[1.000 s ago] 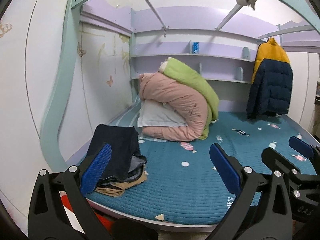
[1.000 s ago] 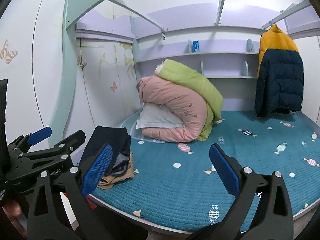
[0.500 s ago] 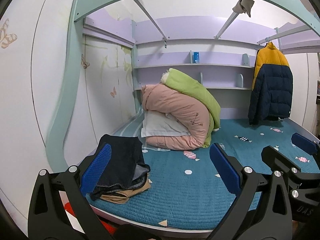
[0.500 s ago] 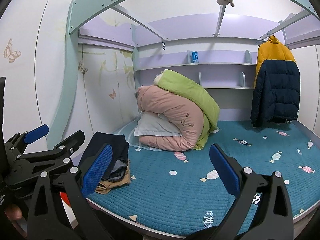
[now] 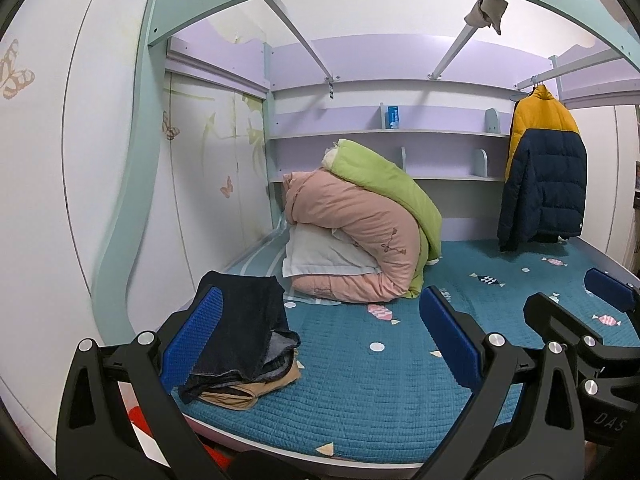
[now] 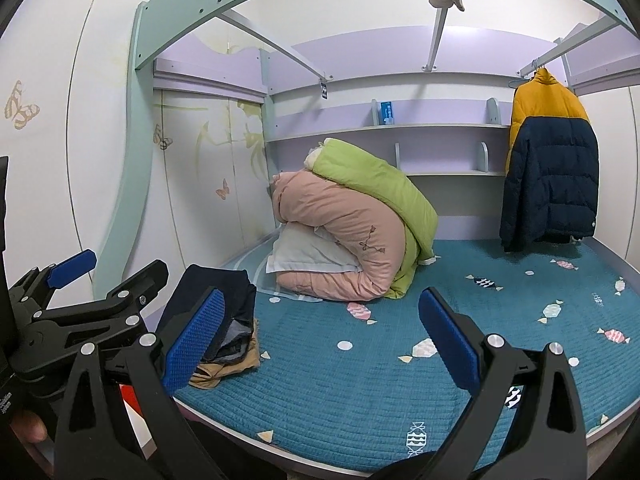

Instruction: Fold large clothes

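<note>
Here, both grippers hang in the air just off the near edge of the bed [image 5: 360, 412], side by side, and neither touches anything. The left gripper [image 5: 320, 344] has its blue pads spread wide with nothing between them; the right gripper [image 6: 320, 340] is spread just as wide and just as empty.

From the left wrist view, the stack of folded clothes [image 5: 244, 332] sits at about eight o'clock, on the bed's near left corner: dark denim on top, a tan piece at the bottom. From the right wrist view the same stack lies at about nine o'clock.

Beyond it, towards twelve o'clock, a pink quilt [image 5: 352, 232] is rolled over a white pillow [image 5: 320, 256], with a green quilt [image 5: 384, 180] leaning on its top. At about two o'clock a yellow and navy jacket [image 5: 544, 168] hangs from a rail, its hem close to the mattress.

A thumb [image 6: 26, 426] shows at the lower left of the right wrist view.
</note>
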Action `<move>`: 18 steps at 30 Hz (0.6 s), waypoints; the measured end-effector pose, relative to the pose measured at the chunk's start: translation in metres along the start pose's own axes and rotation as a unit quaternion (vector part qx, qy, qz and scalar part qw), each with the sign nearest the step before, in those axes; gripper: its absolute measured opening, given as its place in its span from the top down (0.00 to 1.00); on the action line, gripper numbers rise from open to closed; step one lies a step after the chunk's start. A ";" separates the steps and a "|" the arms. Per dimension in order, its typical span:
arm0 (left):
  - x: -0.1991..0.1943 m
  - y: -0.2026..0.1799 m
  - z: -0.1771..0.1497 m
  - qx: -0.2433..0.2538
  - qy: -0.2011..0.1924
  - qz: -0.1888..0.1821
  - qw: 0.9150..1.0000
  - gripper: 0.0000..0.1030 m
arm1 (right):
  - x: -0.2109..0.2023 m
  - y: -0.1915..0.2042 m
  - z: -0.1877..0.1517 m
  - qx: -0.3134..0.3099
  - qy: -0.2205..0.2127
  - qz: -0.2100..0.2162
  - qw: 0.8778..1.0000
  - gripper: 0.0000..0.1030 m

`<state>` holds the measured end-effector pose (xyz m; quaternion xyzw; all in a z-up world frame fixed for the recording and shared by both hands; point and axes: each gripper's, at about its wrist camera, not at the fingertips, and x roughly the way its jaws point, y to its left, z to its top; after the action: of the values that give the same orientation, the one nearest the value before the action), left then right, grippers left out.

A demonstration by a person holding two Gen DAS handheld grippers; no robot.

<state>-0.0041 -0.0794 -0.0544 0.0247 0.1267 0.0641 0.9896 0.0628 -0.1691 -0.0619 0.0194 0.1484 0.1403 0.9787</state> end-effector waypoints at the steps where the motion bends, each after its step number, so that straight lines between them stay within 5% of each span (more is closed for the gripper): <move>1: 0.000 0.000 0.001 -0.001 0.000 -0.001 1.000 0.04 | 0.000 0.000 0.000 0.001 0.000 0.001 1.000 0.09; 18: 0.000 0.001 0.001 0.001 -0.008 0.004 1.000 0.04 | -0.002 -0.003 0.001 0.004 -0.004 0.001 1.000 0.09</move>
<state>-0.0038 -0.0789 -0.0533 0.0272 0.1189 0.0679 0.9902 0.0622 -0.1725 -0.0608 0.0236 0.1452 0.1407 0.9791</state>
